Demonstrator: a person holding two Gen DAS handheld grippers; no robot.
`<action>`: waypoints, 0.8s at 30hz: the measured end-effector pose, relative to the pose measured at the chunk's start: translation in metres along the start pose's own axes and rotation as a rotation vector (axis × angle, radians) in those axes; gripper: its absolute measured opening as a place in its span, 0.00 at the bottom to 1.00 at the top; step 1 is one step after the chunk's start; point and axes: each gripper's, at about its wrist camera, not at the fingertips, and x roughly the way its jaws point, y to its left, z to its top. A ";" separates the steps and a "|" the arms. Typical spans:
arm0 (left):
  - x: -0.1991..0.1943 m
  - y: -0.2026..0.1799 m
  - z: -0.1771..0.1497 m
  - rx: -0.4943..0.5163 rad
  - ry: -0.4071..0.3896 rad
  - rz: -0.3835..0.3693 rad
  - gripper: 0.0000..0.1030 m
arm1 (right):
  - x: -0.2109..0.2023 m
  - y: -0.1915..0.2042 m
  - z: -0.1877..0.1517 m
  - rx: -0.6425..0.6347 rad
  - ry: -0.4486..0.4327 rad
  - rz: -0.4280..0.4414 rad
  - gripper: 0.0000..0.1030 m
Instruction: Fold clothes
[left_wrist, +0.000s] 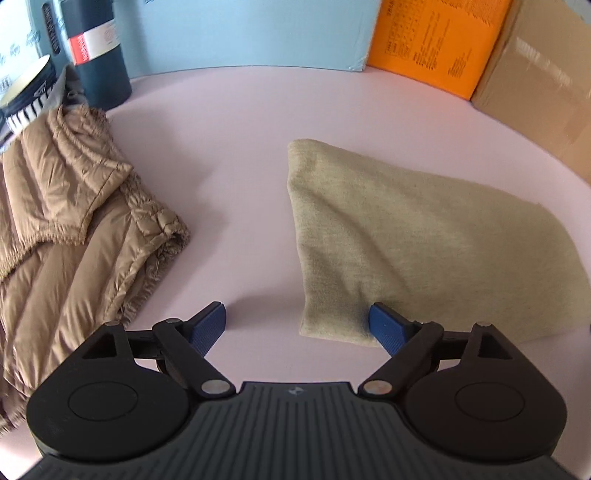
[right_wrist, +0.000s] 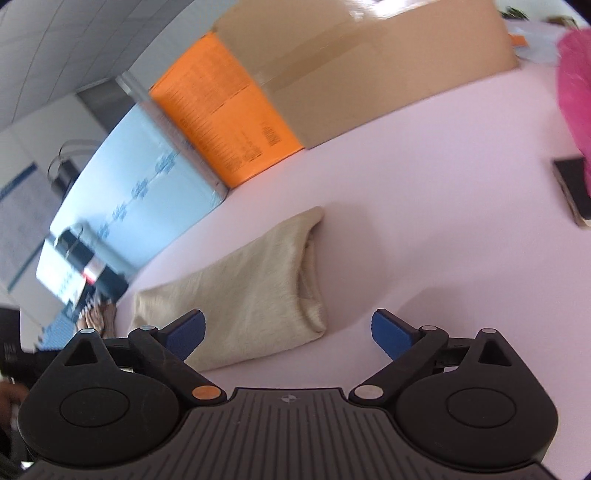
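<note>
The beige knit garment (left_wrist: 424, 243) lies folded into a compact, thick bundle on the pale pink table (left_wrist: 229, 155), well in from the table's back edge. Its fabric is a soft, heathered weave; from the right wrist view the garment (right_wrist: 251, 291) shows a rolled, rounded end with layered folds tucked inside.

The left gripper (left_wrist: 299, 325) hovers at the bundle's near corner, jaws spread wide, its right blue pad overlapping the cloth edge; whether it touches cannot be told. The right gripper (right_wrist: 288, 332) is likewise spread, holding nothing, with the garment's near end between and beyond its pads.

Toward the table's left edge lies a tan quilted jacket (left_wrist: 74, 229), apart from the bundle. Along the back edge stand a dark cylinder (left_wrist: 96, 55), a light blue panel (left_wrist: 251, 33), an orange box (left_wrist: 436, 40) and a cardboard box (left_wrist: 539, 81).
</note>
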 end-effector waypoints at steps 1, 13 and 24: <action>0.000 -0.003 0.001 0.017 0.001 0.013 0.82 | 0.002 0.006 0.000 -0.037 0.006 0.001 0.94; 0.002 -0.012 0.003 0.073 0.004 0.078 0.86 | 0.040 0.039 -0.007 -0.353 0.090 -0.085 0.69; 0.002 -0.011 0.003 0.096 0.005 0.099 0.88 | 0.042 0.030 -0.008 -0.381 0.080 -0.095 0.70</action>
